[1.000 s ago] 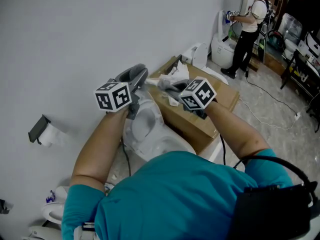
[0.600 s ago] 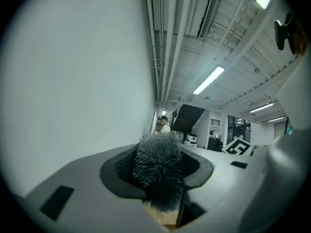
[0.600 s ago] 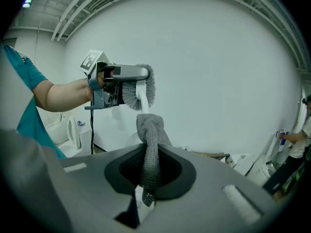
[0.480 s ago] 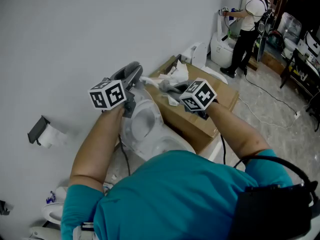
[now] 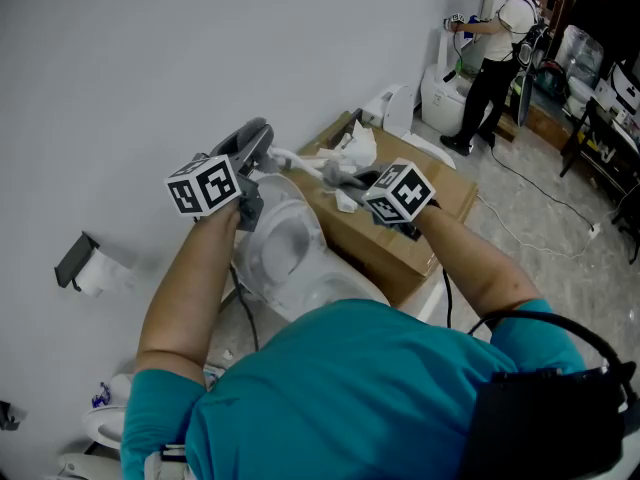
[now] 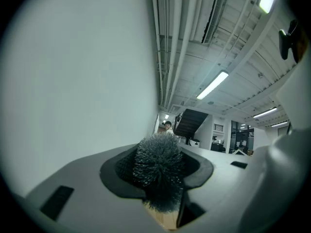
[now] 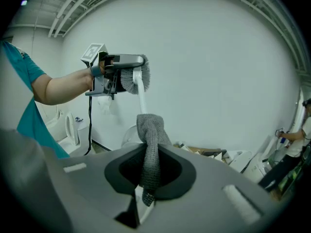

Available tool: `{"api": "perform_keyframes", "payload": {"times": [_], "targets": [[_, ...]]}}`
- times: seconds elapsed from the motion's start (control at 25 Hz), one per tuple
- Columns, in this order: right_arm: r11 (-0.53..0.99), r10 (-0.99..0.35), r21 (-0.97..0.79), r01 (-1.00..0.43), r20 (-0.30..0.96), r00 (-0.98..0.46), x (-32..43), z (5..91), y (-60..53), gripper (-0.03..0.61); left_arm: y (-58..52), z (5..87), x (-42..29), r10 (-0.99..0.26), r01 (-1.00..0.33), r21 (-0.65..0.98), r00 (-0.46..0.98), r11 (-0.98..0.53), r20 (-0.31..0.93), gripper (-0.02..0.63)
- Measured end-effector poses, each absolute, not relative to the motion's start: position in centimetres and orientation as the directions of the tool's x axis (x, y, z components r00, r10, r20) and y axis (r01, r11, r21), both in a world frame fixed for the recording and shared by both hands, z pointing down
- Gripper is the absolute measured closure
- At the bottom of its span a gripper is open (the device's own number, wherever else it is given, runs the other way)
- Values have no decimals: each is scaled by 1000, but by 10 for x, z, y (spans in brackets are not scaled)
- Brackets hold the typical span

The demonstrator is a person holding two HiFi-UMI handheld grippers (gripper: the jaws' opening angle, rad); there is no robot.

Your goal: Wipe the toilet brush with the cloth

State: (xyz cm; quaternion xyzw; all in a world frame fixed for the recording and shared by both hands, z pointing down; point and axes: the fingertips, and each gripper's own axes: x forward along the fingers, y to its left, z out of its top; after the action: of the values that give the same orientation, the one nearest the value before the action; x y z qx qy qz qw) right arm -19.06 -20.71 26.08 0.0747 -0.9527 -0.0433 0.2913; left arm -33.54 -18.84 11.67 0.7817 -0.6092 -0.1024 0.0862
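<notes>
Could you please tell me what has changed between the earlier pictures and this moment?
The left tongs, shut on the bristle head of the white-handled grey toilet brush, moved left in the head view, baring more handle. The right tongs stayed about where they were, gripping the grey knitted cloth round the handle.

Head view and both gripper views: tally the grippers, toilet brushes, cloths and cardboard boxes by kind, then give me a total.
grippers: 2, the left gripper and the right gripper
toilet brush: 1
cloth: 1
cardboard box: 1
Total: 5
</notes>
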Motion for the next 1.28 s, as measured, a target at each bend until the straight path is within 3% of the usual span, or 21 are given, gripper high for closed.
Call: {"api": "perform_keyframes", "payload": {"times": [1.28], "targets": [[973,-229,122,-196,626,-745,-140,299,-236,560,-179,87,-359,-969,-931,273,218,-241,-114,439]]}}
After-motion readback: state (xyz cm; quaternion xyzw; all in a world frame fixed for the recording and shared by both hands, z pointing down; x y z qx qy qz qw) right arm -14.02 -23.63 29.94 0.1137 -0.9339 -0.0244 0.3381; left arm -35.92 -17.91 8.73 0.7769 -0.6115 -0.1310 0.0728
